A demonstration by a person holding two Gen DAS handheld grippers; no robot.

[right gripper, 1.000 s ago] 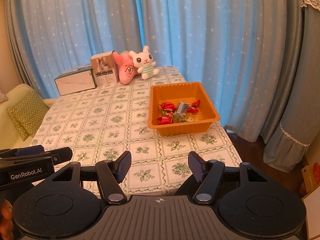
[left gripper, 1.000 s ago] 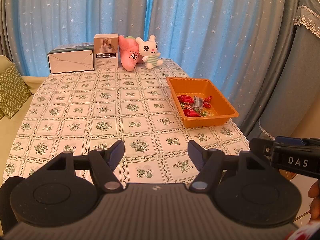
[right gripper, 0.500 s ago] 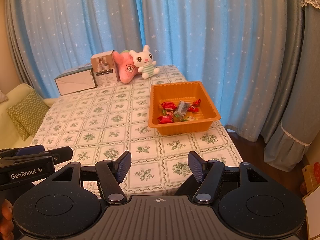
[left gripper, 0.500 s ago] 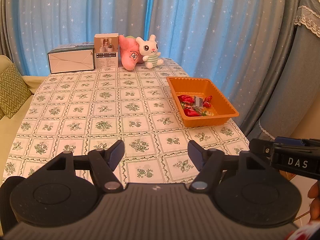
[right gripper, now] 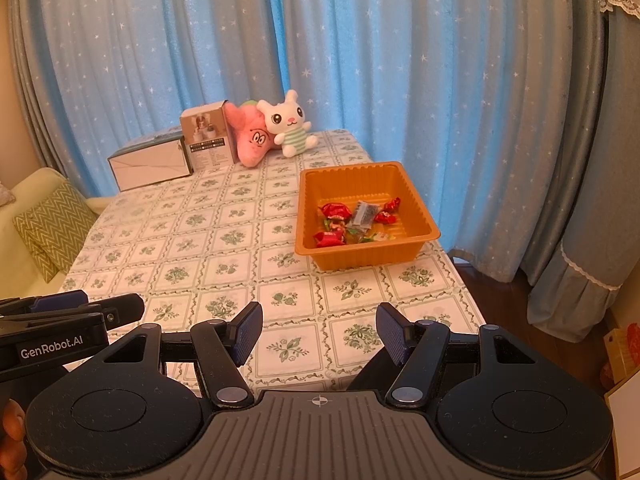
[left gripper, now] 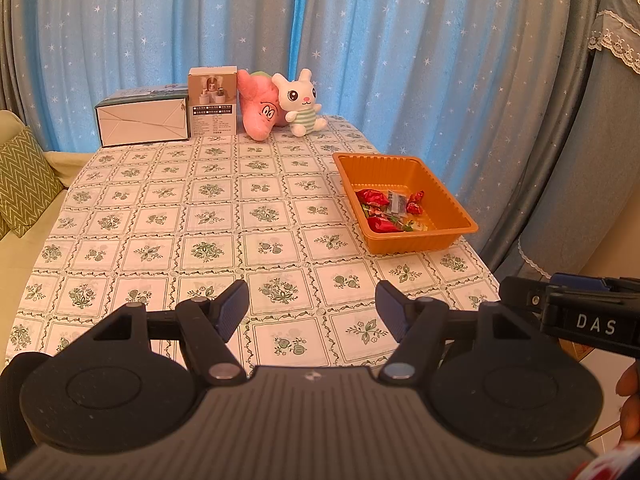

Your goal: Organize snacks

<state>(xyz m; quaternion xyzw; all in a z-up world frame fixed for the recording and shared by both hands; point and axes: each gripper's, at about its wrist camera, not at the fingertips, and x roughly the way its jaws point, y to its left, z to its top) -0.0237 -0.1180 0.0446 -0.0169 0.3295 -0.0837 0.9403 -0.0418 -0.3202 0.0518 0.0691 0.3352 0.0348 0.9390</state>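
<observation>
Tablecloth, green floral checks, under both views. Nearest: left gripper and right gripper, each with jaws spread wide, nothing between them, above the near table edge. Mid-right: orange tray holding the snacks, red and mixed wrappers heaped on its floor. Far edge: two boxes, pink plush, white rabbit, against blue curtains.

You're in a home living room. Starry curtains hang behind the table. A cushion lies on the sofa by its left edge.
</observation>
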